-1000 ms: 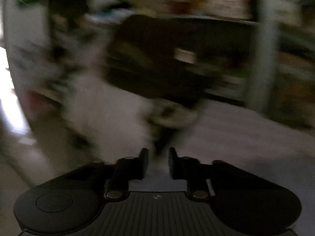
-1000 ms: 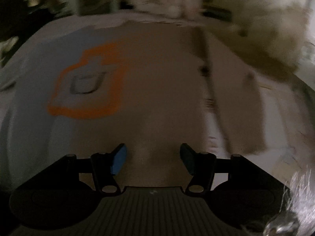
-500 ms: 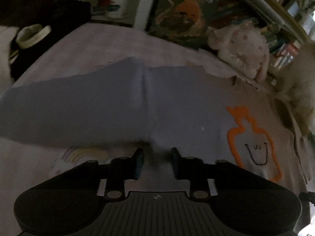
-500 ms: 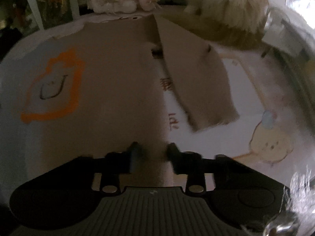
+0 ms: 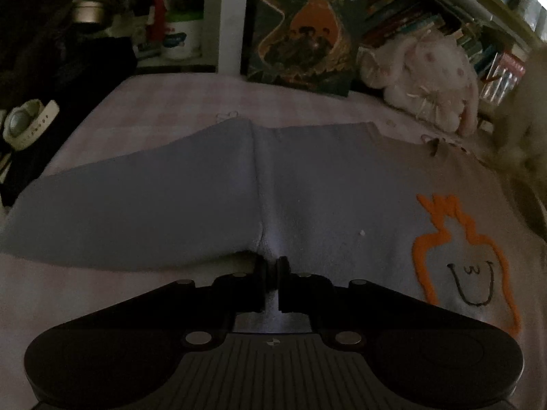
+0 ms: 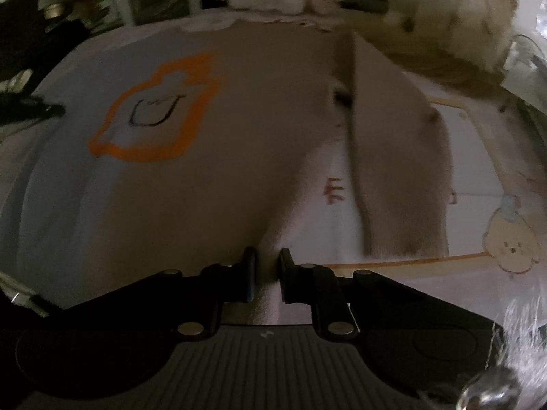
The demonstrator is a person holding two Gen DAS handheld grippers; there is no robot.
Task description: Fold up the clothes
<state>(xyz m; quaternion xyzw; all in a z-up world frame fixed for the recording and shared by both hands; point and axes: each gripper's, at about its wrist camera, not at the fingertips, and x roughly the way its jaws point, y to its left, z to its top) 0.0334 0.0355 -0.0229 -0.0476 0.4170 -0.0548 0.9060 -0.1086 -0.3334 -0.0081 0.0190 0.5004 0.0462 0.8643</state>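
A two-tone sweater lies flat on a printed bed sheet. Its blue half [image 5: 307, 184] with one sleeve [image 5: 130, 212] spread out fills the left wrist view; its tan half [image 6: 259, 136] and tan sleeve [image 6: 400, 171] fill the right wrist view. An orange outlined smiling figure [image 5: 465, 266] sits on the chest, and it also shows in the right wrist view [image 6: 154, 112]. My left gripper [image 5: 272, 266] is shut on the blue hem beside the sleeve. My right gripper [image 6: 267, 266] is shut on the tan hem.
A pink plush rabbit [image 5: 430, 78] and a book [image 5: 307, 27] stand at the far edge by shelves. A watch [image 5: 27, 123] lies on dark cloth at far left. A fluffy white toy [image 6: 454, 13] sits at the far right. The sheet shows a cartoon print [image 6: 509, 239].
Both grippers came down to the near edge of the sweater and closed their fingers on its hem. The blurred views have settled.
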